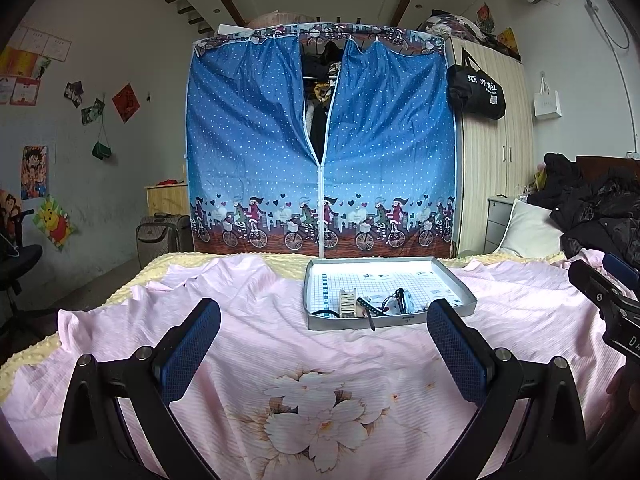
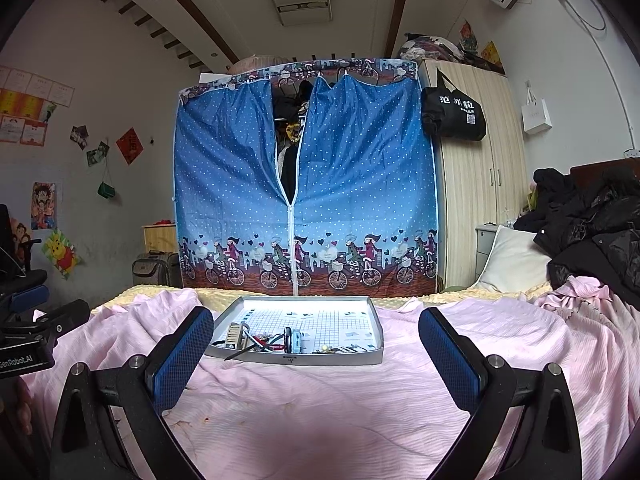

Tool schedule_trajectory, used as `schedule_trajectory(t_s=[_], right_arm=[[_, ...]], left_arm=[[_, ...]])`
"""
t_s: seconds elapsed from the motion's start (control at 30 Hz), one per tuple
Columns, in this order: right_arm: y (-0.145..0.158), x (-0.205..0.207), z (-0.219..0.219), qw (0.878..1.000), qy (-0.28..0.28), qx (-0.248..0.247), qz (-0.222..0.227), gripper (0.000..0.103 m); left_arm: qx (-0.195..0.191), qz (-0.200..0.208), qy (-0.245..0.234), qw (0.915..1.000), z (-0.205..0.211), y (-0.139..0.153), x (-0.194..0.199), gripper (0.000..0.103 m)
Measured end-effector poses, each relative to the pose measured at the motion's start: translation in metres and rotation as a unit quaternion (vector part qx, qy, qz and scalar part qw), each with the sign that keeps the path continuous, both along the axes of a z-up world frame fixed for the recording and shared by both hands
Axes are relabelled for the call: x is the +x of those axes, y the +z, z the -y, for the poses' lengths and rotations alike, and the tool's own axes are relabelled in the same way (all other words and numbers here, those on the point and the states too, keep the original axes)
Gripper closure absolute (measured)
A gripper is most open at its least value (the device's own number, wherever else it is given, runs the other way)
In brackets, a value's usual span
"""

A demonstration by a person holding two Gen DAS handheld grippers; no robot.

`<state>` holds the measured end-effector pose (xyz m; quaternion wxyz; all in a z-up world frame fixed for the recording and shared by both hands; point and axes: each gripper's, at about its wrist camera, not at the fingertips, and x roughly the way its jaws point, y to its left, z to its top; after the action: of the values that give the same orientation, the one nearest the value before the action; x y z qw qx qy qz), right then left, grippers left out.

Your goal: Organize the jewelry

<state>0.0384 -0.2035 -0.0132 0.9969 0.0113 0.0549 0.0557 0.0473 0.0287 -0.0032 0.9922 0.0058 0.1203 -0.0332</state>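
Observation:
A shallow grey tray (image 1: 460,284) (image 2: 376,350) with a grid-patterned liner lies on the pink bedspread ahead of both grippers. Near its front edge lies a jumble of jewelry (image 1: 394,300) (image 2: 280,342), with a cream comb-like clip (image 1: 347,302) (image 2: 235,334) at its left. A dark thin piece (image 1: 370,312) (image 2: 240,353) pokes over the front rim. My left gripper (image 1: 324,316) is open, low over the bedspread, short of the tray. My right gripper (image 2: 316,326) is also open, with the tray's front between its blue pads. Nothing is held.
The pink bedspread (image 2: 320,420) with a flower print (image 1: 316,412) covers the bed. Black coats (image 2: 592,224) and a white pillow (image 2: 512,264) lie at the right. A blue fabric wardrobe (image 1: 320,140) stands beyond the bed's far edge. The other gripper shows at each view's side.

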Motion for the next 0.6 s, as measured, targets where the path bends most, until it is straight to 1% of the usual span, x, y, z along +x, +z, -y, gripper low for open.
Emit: schedule_trajectory(t_s=[0.6], right_arm=[[0.0004,0.0006,-0.0005,1.0,0.0,-0.001,0.001,0.0]], left_arm=[[0.005,0.0,-0.002,1.0,-0.0032,-0.0018,0.0007,0.002]])
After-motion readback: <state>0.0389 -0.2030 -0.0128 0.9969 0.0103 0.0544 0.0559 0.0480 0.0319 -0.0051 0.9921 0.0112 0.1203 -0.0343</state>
